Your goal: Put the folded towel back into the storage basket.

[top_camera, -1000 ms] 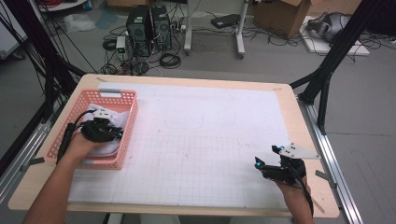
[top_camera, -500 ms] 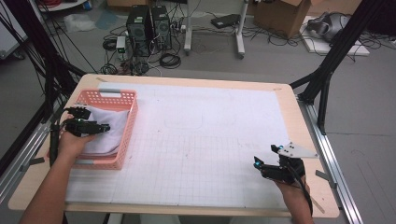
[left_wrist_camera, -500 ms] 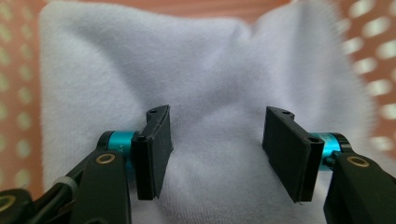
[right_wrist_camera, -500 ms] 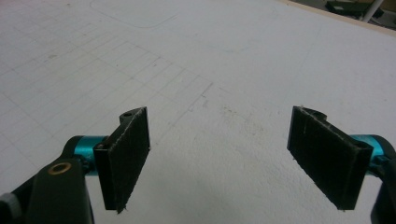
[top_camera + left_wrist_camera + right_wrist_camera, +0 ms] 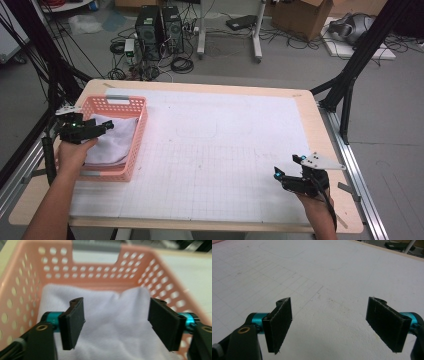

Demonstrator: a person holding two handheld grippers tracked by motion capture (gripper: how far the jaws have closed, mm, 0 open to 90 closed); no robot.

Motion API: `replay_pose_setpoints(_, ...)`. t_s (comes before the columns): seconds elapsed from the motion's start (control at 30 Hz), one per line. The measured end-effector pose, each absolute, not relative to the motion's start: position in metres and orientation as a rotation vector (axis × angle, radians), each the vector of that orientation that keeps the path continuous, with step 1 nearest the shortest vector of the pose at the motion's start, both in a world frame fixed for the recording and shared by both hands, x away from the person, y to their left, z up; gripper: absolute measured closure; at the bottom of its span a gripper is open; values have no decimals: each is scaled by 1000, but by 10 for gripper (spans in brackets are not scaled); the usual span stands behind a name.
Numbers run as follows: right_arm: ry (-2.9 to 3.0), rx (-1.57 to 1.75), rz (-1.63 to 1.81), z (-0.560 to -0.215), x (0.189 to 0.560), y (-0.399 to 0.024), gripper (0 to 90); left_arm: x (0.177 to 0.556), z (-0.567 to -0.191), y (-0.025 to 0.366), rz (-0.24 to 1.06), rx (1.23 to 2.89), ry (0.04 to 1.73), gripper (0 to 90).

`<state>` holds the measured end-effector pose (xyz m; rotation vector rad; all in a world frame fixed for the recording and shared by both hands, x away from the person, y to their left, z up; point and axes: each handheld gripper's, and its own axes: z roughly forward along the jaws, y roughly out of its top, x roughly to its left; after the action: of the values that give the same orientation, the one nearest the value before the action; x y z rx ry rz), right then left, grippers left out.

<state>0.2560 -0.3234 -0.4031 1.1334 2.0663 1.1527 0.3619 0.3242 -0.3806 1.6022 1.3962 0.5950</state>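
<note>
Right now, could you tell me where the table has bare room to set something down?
The white gridded mat lies bare between the pink basket and the right tongs. The basket is crowded: a folded white cloth fills it, left tongs above.

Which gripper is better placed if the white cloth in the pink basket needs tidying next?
Left. The left gripper, jaws just opened, hovers over the white cloth in the pink basket; the right gripper sits far across the table.
</note>
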Motion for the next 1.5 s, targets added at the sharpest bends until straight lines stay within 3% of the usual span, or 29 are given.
replay_pose_setpoints(0.13,2070,1137,1162,-405,257,-324,202,346,-367,322,629,1525,1276,212)
replay_pose_setpoints(0.3,2084,1126,1179,-405,256,-322,202,322,-351,307,643,1439,1122,213)
replay_pose_setpoints(1.03,2093,1092,1206,-412,247,-323,200,271,-345,190,557,1514,703,222)
replay_pose_setpoints(1.5,2082,1110,1214,-419,244,-328,199,266,-375,148,511,1578,663,224)
